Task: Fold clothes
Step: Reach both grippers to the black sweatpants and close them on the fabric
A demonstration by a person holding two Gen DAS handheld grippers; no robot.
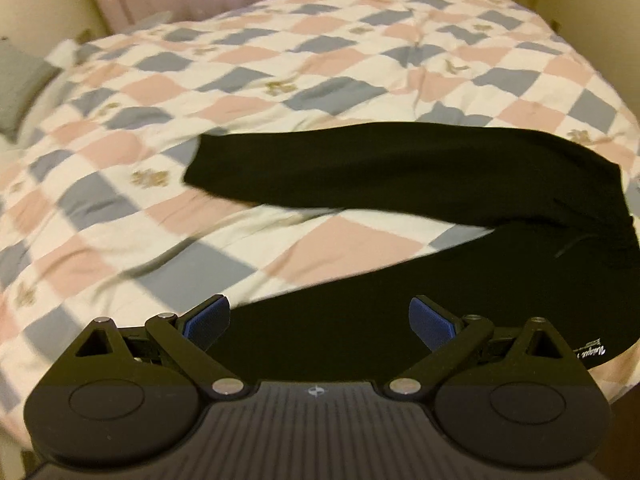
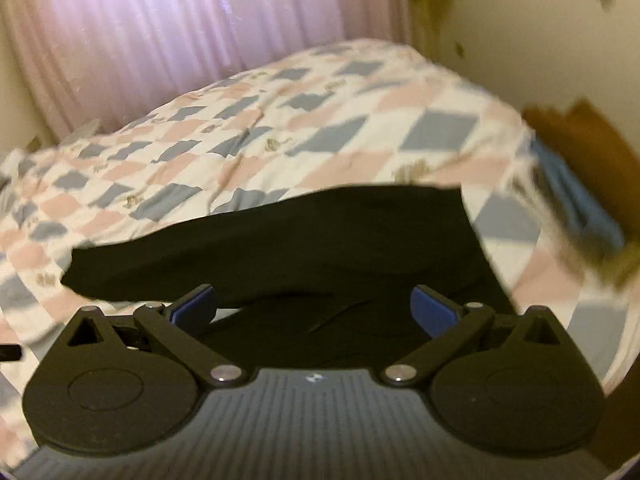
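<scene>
A pair of black fabric trousers [image 1: 420, 176] lies spread on the bed, its two legs splayed apart in a V. In the left wrist view the left gripper [image 1: 319, 320] hovers over the near leg with its blue-padded fingers [image 1: 206, 322] spread wide, nothing between them; small white lettering [image 1: 592, 350] shows on the cloth near the right finger. In the right wrist view the right gripper [image 2: 314, 310] is likewise wide apart and empty, poised above the black trousers [image 2: 300, 232], whose folds lie just beyond the fingertips. The garment rests on a quilted bedspread [image 1: 240, 80] chequered in pink, grey-blue and white. A pale pink pleated curtain [image 2: 180, 32] hangs behind the bed, and a grey pillow [image 1: 20, 84] sits at the left edge.
</scene>
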